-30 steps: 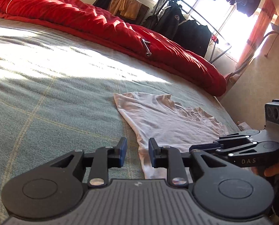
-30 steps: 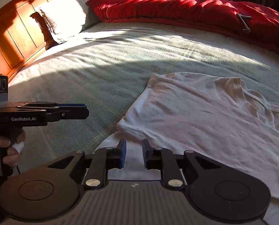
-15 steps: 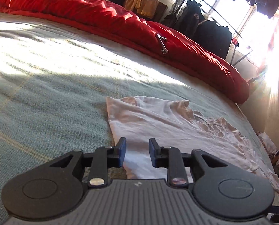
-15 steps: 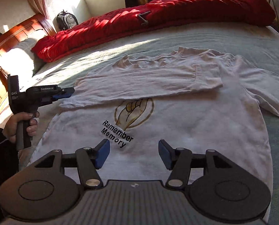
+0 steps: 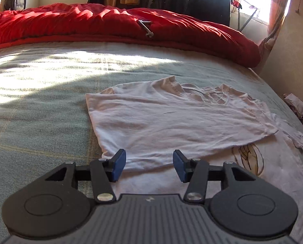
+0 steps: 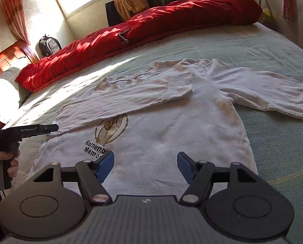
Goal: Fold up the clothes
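Note:
A white long-sleeved shirt (image 6: 171, 126) with a fist print and black lettering lies face up on the green bedspread (image 6: 273, 146). One sleeve (image 5: 171, 122) is folded across the chest; the other sleeve (image 6: 263, 89) stretches out to the right. My left gripper (image 5: 149, 165) hovers over the shirt's left edge, its jaws opening, nothing between them. It also shows from the side as the left gripper (image 6: 55, 127) in the right wrist view, held by a hand (image 6: 0, 162). My right gripper (image 6: 145, 165) hangs above the shirt's lower body, its jaws opening wide, empty.
A red duvet (image 5: 121, 26) lies bunched along the far side of the bed. A wooden headboard (image 6: 7, 59) and pillow (image 6: 7, 87) are at the left. A backpack (image 6: 48, 45), a rack of dark clothes (image 5: 202, 4) and curtains (image 6: 11, 8) stand by the window.
Both grippers' jaws have widened. The right one swung from the shirt's left edge to its hem side. The left one shifted along the edge, so the folded sleeve now fills its view.

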Tool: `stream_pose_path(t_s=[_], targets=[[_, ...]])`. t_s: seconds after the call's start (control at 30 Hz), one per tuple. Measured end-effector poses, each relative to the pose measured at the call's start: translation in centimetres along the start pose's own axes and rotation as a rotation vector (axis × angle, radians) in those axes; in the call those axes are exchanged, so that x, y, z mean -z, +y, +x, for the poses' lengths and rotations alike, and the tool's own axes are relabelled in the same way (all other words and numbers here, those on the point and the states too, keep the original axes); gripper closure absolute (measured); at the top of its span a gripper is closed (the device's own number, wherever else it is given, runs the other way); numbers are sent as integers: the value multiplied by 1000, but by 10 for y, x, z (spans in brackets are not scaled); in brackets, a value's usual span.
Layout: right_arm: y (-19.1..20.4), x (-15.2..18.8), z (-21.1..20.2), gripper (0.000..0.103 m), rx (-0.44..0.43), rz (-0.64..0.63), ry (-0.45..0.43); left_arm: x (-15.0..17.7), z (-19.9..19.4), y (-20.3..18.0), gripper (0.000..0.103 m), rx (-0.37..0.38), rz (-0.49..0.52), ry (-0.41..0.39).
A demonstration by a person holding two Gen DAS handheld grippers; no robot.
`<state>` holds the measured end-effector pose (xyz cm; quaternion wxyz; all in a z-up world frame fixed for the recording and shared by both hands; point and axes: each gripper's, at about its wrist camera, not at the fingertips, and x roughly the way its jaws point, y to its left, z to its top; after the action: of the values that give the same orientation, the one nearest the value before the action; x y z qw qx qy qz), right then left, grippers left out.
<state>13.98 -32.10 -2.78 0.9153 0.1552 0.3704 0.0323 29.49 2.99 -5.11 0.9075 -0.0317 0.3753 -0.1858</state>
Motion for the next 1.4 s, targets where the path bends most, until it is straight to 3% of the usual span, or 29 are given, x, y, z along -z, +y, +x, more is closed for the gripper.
stream_pose_path(t_s=[0.13,0.2,0.37,0.43,0.5,0.67,0.83,0.9,1.0,1.07,1.2,1.4], targets=[[1,11,-7,23,45,-62,12,20,-33,-44,37,29,168,-9],[7,20,-5,23,75,-112,25,38,-42,-66,37,32,249,9],[18,47,4,18,134,-233,70,93,-49,-93,35,14,327,78],[15,57,9,15,137,-225,101,106,-60,-86,33,-7,273,70],[11,68,9,0,142,-222,97,120,-71,-80,31,-28,219,62],[6,80,4,0,138,-236,65,154,-105,-64,26,-72,97,47],[6,86,6,0,144,-256,45,172,-136,-70,25,-107,125,41],[8,86,7,0,153,-262,45,168,-142,-76,25,-84,131,10],[9,85,7,0,161,-266,45,158,-139,-89,24,23,149,-29],[8,85,6,0,163,-250,43,154,-127,-96,23,82,133,-17],[7,88,2,0,163,-240,40,156,-107,-84,23,80,3,56],[5,91,1,0,157,-236,34,170,-139,-30,23,-56,-154,17]])
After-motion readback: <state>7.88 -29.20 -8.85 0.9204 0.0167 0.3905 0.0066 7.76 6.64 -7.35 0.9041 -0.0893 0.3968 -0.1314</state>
